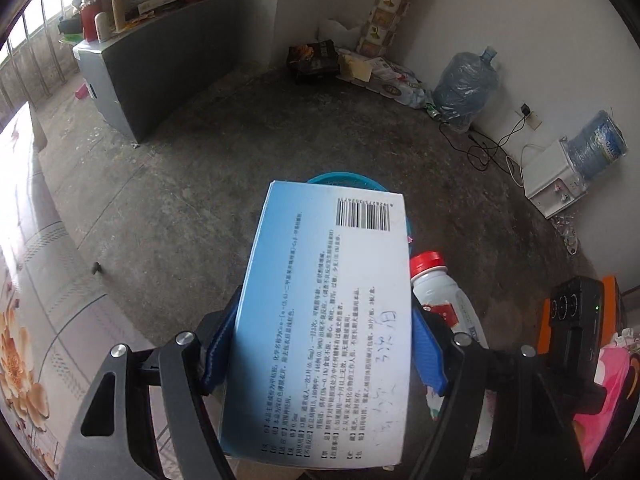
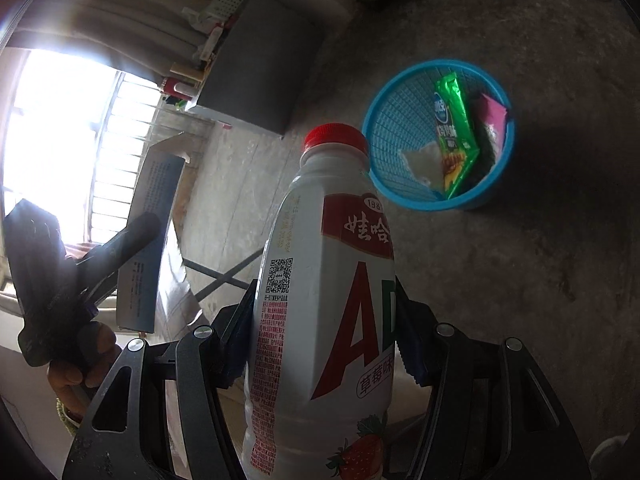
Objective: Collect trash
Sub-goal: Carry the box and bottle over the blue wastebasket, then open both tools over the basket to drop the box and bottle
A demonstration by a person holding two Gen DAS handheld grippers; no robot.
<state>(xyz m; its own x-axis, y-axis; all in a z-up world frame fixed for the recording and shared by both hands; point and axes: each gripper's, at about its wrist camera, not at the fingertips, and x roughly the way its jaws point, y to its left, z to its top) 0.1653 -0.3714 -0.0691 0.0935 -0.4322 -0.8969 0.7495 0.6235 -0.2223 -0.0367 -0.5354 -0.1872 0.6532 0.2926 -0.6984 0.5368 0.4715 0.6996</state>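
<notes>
Your left gripper [image 1: 324, 344] was clamped on a blue-and-white medicine box [image 1: 324, 312], its blue pads [image 1: 430, 356] pressed against the box's long edges, the barcode end pointing away from you. Your right gripper [image 2: 320, 340] was closed on a white drink bottle [image 2: 324, 300] with a red cap, gripped around the middle of its body, cap end forward.

Beyond the fingers, both pieces of trash hung over the bare concrete floor [image 2: 540, 280], near the blue plastic basket [image 2: 384, 120]. In the left wrist view only a sliver of the basket's rim [image 1: 340, 178] showed past the far end of the box, with the bottle [image 1: 440, 292] just beside the box on the right. In the right wrist view the basket sat ahead and to the right of the cap, already holding a green snack wrapper [image 2: 454, 136], a pink packet [image 2: 494, 114] and a crumpled white tissue [image 2: 420, 164].

You appeared to be in the carrying step, bringing both items to the basket. The next move would call for getting each item over the basket's opening, then loosening the fingers so it drops inside rather than glancing off the rim.
</notes>
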